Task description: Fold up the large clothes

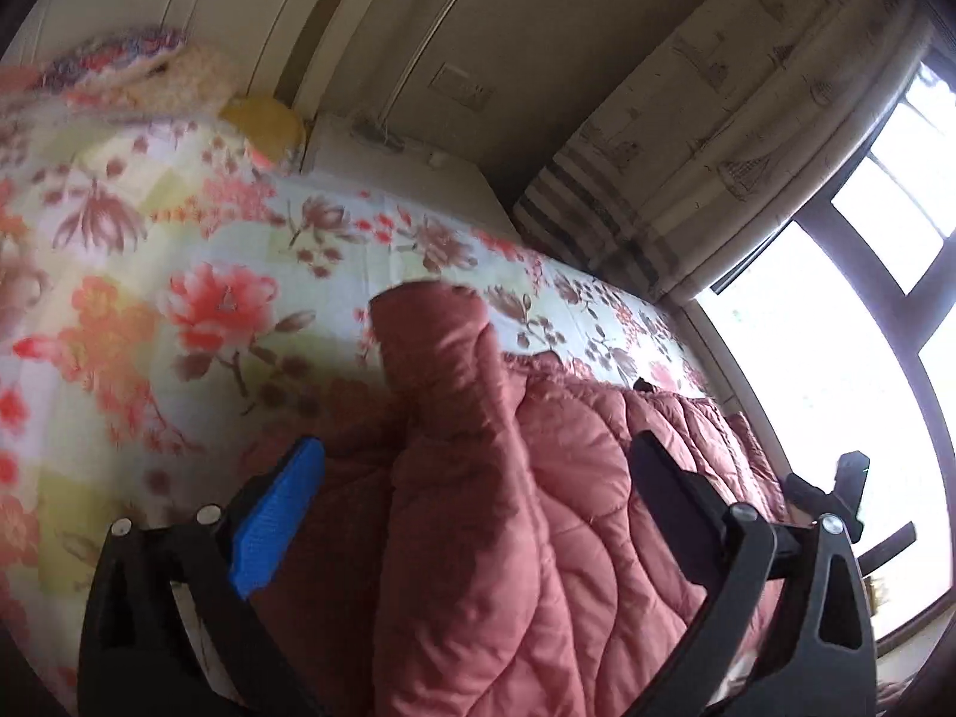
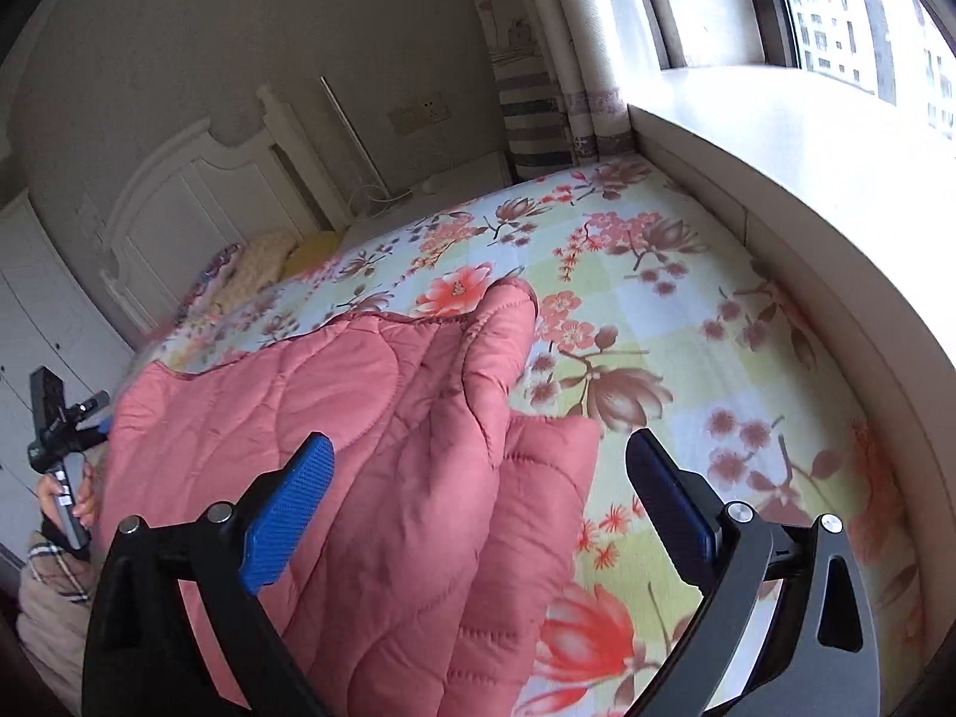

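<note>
A salmon-pink quilted padded garment (image 1: 538, 538) lies spread on the flowered bed sheet (image 1: 179, 310). In the left wrist view one bunched fold of it stands up ahead of my left gripper (image 1: 478, 445). That gripper is open wide over the cloth, and its pads are clear of it. In the right wrist view the garment (image 2: 358, 418) reaches to a raised corner near the middle of the sheet (image 2: 687, 310). My right gripper (image 2: 481, 441) is open wide above the garment's right edge and its pads press on nothing. A person's hand (image 2: 80, 496) holds the other tool at the left.
A white headboard (image 2: 197, 203) and pillows (image 2: 299, 251) stand at the bed's far end. A striped curtain (image 2: 538, 119) hangs in the corner. A pale window ledge (image 2: 777, 137) runs close along the bed's right side under a bright window (image 1: 836, 358).
</note>
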A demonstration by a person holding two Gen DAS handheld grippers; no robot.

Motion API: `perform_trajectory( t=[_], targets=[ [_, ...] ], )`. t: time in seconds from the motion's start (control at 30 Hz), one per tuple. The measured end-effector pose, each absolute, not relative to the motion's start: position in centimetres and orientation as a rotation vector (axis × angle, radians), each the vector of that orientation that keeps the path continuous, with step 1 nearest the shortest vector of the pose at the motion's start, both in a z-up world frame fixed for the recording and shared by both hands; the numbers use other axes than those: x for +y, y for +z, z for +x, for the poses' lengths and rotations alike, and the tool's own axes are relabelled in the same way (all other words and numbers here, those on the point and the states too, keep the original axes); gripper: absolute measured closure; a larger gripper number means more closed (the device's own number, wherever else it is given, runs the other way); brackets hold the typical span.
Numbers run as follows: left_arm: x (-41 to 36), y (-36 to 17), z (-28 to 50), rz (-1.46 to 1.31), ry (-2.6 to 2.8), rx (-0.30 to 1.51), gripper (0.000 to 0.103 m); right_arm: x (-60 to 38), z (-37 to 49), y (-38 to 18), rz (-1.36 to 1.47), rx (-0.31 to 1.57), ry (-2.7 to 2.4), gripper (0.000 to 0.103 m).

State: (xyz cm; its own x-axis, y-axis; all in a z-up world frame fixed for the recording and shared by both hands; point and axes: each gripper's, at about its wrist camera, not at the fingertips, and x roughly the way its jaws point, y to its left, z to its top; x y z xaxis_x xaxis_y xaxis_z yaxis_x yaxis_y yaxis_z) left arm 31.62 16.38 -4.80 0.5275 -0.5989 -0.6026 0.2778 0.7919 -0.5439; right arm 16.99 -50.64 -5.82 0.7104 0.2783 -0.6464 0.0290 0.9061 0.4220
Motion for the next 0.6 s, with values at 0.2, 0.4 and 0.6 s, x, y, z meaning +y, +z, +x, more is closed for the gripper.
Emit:
perform_trajectory(
  t=[0.2,0.4,0.6],
  targets=[
    [19.6,-10.3,30.4,-0.585,-0.561,0.92,0.003,-50.4,17.5,-10.2,0.544,0.908,0.26,0.01],
    [16.8,-10.0,26.9,-0.47,-0.527,0.892,0.007,-49.0,20.2,-10.1,0.505,0.877,0.288,0.038],
    [16.7,-9.0,23.9,-0.385,-0.423,0.881,0.009,-48.8,21.8,-10.1,0.449,0.927,0.28,0.033]
  ],
)
